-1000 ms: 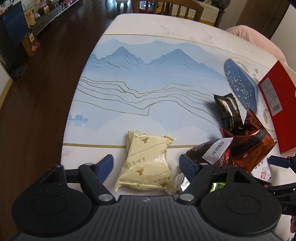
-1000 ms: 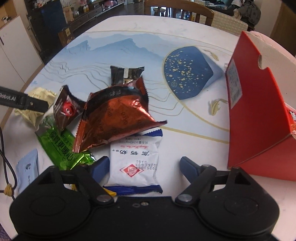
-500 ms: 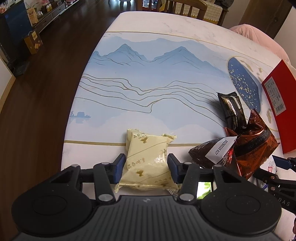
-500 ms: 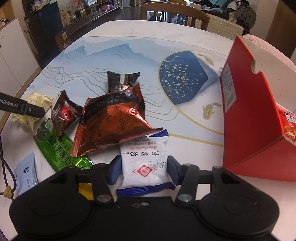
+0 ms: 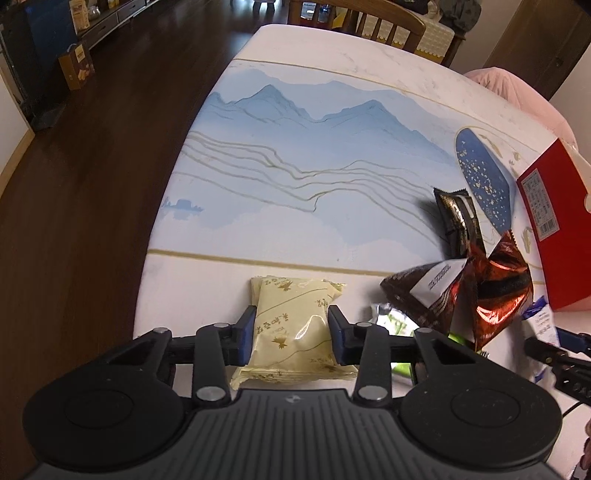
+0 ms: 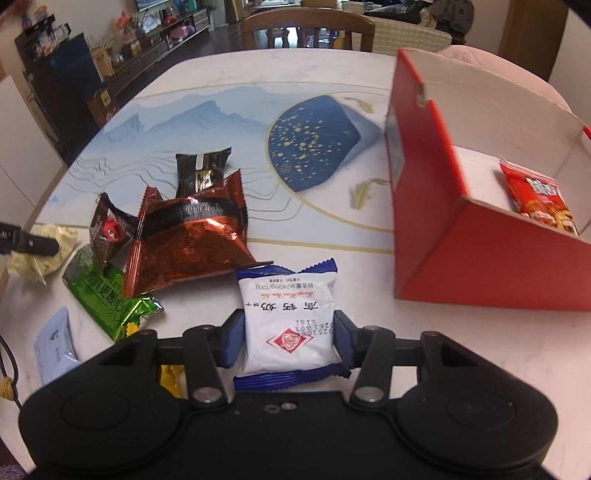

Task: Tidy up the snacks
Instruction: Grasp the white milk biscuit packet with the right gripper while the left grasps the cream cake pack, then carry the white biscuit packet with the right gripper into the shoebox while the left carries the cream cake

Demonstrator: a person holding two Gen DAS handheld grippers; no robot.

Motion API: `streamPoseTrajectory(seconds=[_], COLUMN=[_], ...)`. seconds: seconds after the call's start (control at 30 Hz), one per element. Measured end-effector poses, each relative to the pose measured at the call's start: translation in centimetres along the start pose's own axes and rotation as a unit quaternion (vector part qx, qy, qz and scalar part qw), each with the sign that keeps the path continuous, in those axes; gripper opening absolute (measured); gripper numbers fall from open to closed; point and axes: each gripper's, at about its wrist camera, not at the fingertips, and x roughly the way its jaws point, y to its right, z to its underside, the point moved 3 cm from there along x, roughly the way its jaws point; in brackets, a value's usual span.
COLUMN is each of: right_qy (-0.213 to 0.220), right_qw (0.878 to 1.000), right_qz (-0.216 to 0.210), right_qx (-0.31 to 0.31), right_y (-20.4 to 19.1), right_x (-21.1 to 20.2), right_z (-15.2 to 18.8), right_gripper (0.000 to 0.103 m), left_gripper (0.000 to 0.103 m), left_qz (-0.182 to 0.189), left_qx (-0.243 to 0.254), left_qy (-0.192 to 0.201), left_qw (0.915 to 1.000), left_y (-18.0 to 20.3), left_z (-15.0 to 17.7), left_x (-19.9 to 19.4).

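Observation:
My left gripper (image 5: 291,328) is shut on a pale yellow snack packet (image 5: 291,325) and holds it just above the table's near left edge. My right gripper (image 6: 290,339) is shut on a white packet with blue ends (image 6: 288,317), lifted a little above the table. An open red box (image 6: 436,206) stands to the right and holds a red snack bag (image 6: 535,199); it also shows in the left wrist view (image 5: 554,229). A copper-red bag (image 6: 188,236), a black packet (image 6: 201,168), a dark brown packet (image 6: 109,230) and a green packet (image 6: 107,295) lie in a pile.
A light blue sachet (image 6: 55,345) and a yellow wrapper (image 6: 170,376) lie near the front edge. The table (image 5: 295,147) has a blue mountain print. A wooden chair (image 6: 306,29) stands at its far side. Dark floor lies beyond the left edge.
Both grippers went from open to shut on their packets, then rose a little with them. The right view now looks into the red box.

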Motion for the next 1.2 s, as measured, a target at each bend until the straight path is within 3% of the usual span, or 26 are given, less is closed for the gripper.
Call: streamPoseTrajectory(seconds=[0.23,0.6,0.87,1.2], right_qy=[0.024,0.083,0.125,0.146], right_qw=[0.999,0.996,0.992,0.988], right_qz=[-0.022,-0.029,-0.016,0.026], right_qx=[0.016,0.019,0.022,0.036], right_y=[1.0,2.9,5.8,12.2], right_x=[-3.4,-9.4,-13.1,-14.5], right_z=[0.3,-0.8,-2.1,-3.2], right_gripper=[0.049,0.049,0.049,0.049], left_gripper=[0.037,0.037,0.037,0.037], left_qz=[0.016,0.043,0.067,0.106], left_qx=[-0.026,-0.011,0.034,0.099], left_qy=[0.016,0.074,0.128,0.147], left_qw=[0.9994,0.9962,0.9889,0.9785], left_y=[-0.5,2.5,8.3,17.9], left_z=[0.8,1.2,0.2,-1.2], left_x=[-2.6,-9.8,-13.8,-14.6])
